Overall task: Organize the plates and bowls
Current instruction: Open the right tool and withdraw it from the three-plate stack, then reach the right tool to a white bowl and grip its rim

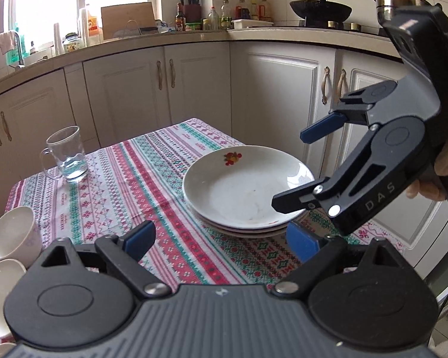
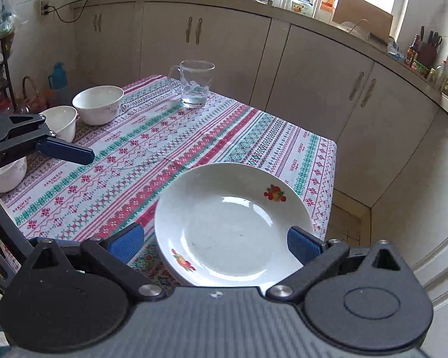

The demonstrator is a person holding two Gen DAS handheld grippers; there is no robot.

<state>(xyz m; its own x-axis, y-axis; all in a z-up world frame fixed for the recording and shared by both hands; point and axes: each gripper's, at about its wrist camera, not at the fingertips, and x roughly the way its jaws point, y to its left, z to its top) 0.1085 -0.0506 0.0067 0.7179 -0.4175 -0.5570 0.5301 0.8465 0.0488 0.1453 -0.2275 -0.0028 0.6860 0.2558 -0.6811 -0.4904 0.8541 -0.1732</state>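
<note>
A white glazed ceramic plate with fruit motifs [image 1: 245, 188] is stacked on others near the surface [image 1: 128, 179] edge; lower plates are mostly hidden; the left gripper [image 1: 221, 238] and right gripper [image 2: 215, 241] are spread, empty.

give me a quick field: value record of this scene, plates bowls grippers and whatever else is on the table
surface: table with patterned tablecloth
plates: stack of white plates near the table edge, fruit print on the top one
bowls: three white bowls at the far side from the plates, unstacked
other item: glass mug, a little water in it
left gripper: jaws open, holding nothing
right gripper: jaws open above the plate stack, not gripping it
task state: plates stacked, bowls not yet stacked
</note>
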